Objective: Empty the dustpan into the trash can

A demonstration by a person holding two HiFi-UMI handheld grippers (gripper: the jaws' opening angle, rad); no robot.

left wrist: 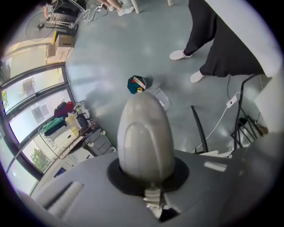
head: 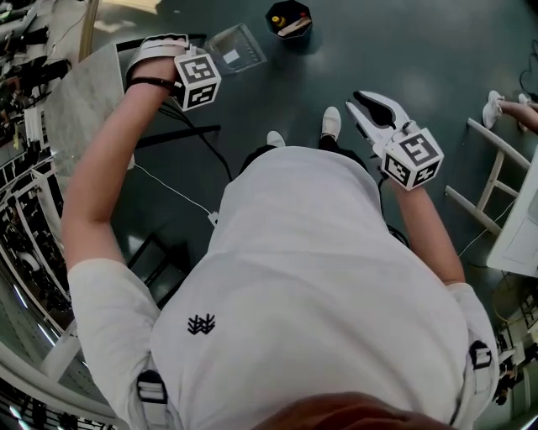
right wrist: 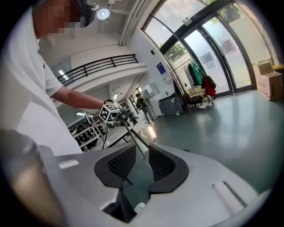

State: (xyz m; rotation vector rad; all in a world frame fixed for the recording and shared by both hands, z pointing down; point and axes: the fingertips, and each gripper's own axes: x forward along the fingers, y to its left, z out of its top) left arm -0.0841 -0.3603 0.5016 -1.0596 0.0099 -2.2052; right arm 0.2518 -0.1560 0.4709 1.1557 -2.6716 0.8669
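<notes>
the dustpan (head: 235,48), a clear pan on a grey handle (left wrist: 144,137), hangs low over the floor (head: 420,50) just beside the trash can (head: 288,18). it is not over the can's mouth; whether the pan touches the floor i cannot tell. the dark can stands open with a few scraps already inside, ahead of the person's shoes (head: 330,122).

the left hand-held gripper (head: 172,50) is clamped on the top of that handle, which fills the space between its jaws. the right hand-held gripper (right wrist: 141,153) is up at waist height with its jaws a narrow gap apart and nothing gripped. a thin dark rod shows beyond the gap, not between the pads.

the step in hand looks like carrying the pan across to the can. to do it well, keep the pan level until its lip is past the rim. then tip it slowly from the handle so the load slides in, not over the side. the grip sits far from the pan, so small wrist turns will swing it widely. the free gripper could steady the can if it shifts. a pale counter (head: 80,109) lies off to the left.
</notes>
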